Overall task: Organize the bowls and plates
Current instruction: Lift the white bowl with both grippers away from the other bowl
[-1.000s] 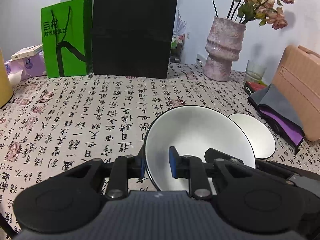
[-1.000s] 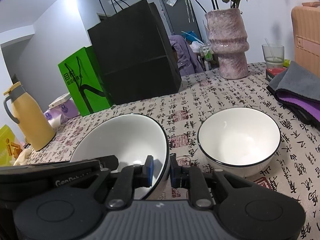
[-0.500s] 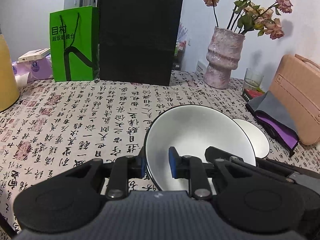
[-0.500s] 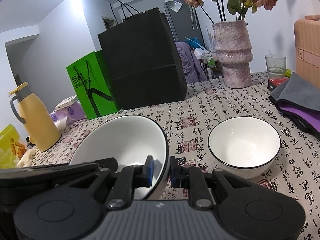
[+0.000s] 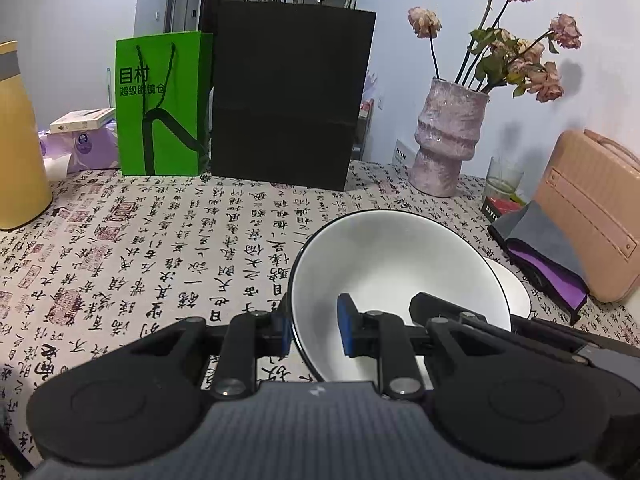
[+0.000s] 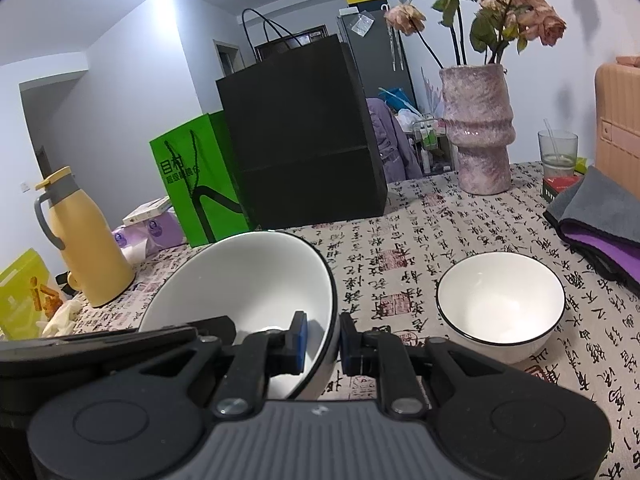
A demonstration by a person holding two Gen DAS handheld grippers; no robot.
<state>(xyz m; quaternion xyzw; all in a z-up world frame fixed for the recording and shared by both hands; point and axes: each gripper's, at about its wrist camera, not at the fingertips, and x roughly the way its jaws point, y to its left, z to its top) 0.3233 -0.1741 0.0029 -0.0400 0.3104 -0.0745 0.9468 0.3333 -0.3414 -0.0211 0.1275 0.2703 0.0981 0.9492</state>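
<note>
A large white bowl [image 5: 400,264] with a thin black rim hangs tilted above the patterned tablecloth [image 5: 160,248]. My left gripper [image 5: 314,330] is shut on its left wall, one pad inside and one outside. The right gripper [image 6: 324,340] is shut on the opposite wall of the same large bowl [image 6: 248,276]. A smaller white bowl [image 6: 500,304] with a black rim stands upright on the cloth to the right. In the left wrist view only an edge of that small bowl [image 5: 514,292] shows behind the large one.
A black paper bag [image 5: 288,92] and a green bag [image 5: 164,104] stand at the back. A pink vase [image 5: 448,140] with dried roses, a glass [image 5: 502,176], a peach case [image 5: 592,216] and a grey-purple cloth [image 6: 600,216] line the right. A yellow flask [image 6: 88,240] stands far left.
Both grippers have risen with the large bowl held between them. The small bowl and the tablecloth now sit lower and farther off in both views.
</note>
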